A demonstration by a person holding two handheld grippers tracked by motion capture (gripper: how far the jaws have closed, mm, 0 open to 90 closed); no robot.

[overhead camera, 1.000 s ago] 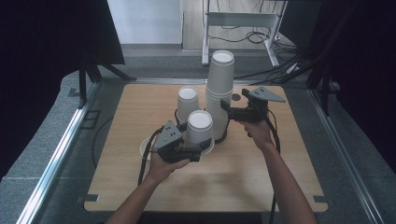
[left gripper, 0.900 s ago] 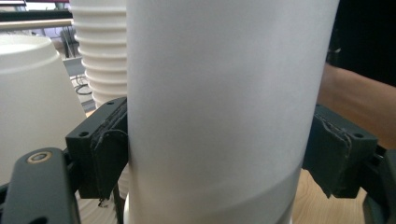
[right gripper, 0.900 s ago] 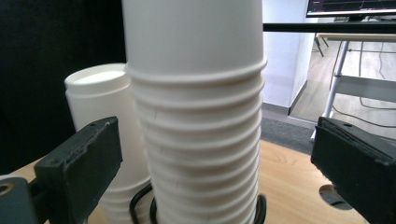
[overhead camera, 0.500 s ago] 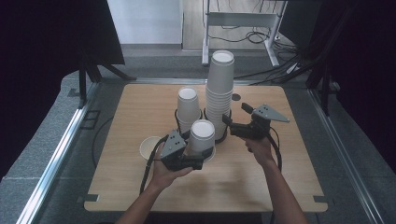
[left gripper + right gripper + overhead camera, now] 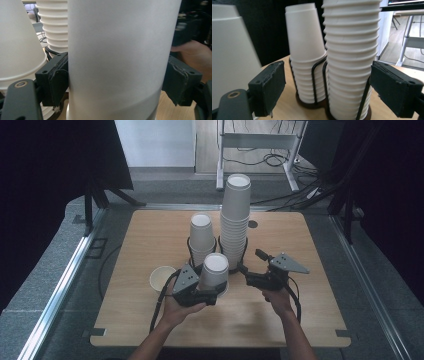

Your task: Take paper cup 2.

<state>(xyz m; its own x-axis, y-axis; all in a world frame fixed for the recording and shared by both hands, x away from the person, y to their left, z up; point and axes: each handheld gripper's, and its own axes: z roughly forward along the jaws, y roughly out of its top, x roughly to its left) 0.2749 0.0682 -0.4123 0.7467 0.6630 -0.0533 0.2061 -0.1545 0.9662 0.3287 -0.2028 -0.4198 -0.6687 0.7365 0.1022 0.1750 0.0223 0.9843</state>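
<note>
**Cup coming down in front of the rack**

Since a second ago, both hands have dropped toward me, away from the rack (image 5: 218,251); my left gripper (image 5: 200,292) has carried the cup (image 5: 214,271) lower, just in front of the rack. Its jaws pinch the cup's wall on both sides, pads (image 5: 58,80) pressed in. My right gripper (image 5: 252,270) sits right of the rack, near the tall stack (image 5: 235,220); jaws spread, just been closing a little, nothing gripped. Short stack (image 5: 201,237) stands in the rack's left ring. One loose cup (image 5: 162,279) sits upright left of the rack. I judge one cup placed, this one about to be set down, many left stacked.
</note>
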